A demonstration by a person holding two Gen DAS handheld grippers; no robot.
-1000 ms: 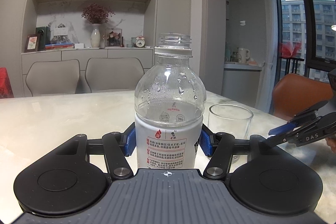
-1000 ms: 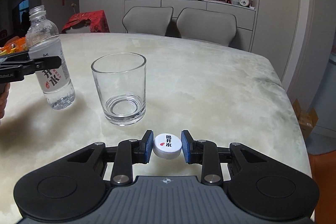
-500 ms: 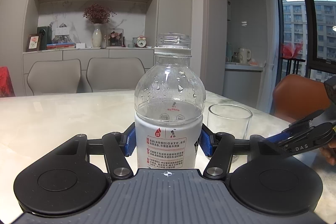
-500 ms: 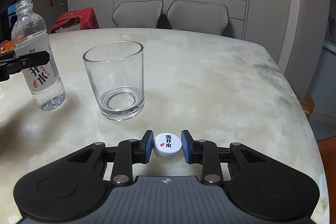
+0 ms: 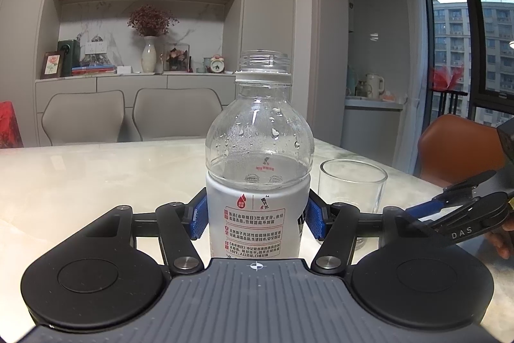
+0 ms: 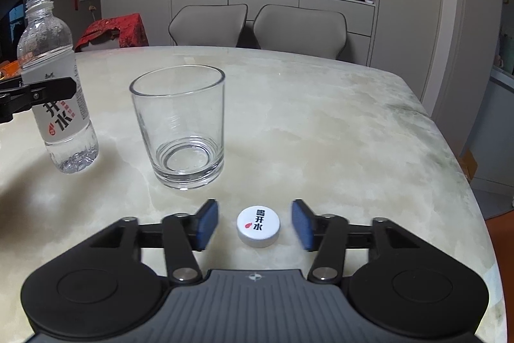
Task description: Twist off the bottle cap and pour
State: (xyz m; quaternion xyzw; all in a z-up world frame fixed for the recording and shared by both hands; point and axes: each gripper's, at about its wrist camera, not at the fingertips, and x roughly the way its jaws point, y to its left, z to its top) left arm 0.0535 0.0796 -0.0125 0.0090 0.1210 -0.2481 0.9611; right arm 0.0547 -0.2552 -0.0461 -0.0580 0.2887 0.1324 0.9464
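**Cap released on the worktop**

Our right gripper is opening, its blue pads clear of the white cap lying between them on the marble worktop. Our left gripper clamps the uncapped bottle; the empty glass stands just ahead of the right gripper

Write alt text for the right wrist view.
The right gripper, jaws opening, frames a white bottle cap lying free on the marble table. Beyond stands an empty glass tumbler; at left, the left gripper clamps an uncapped water bottle.
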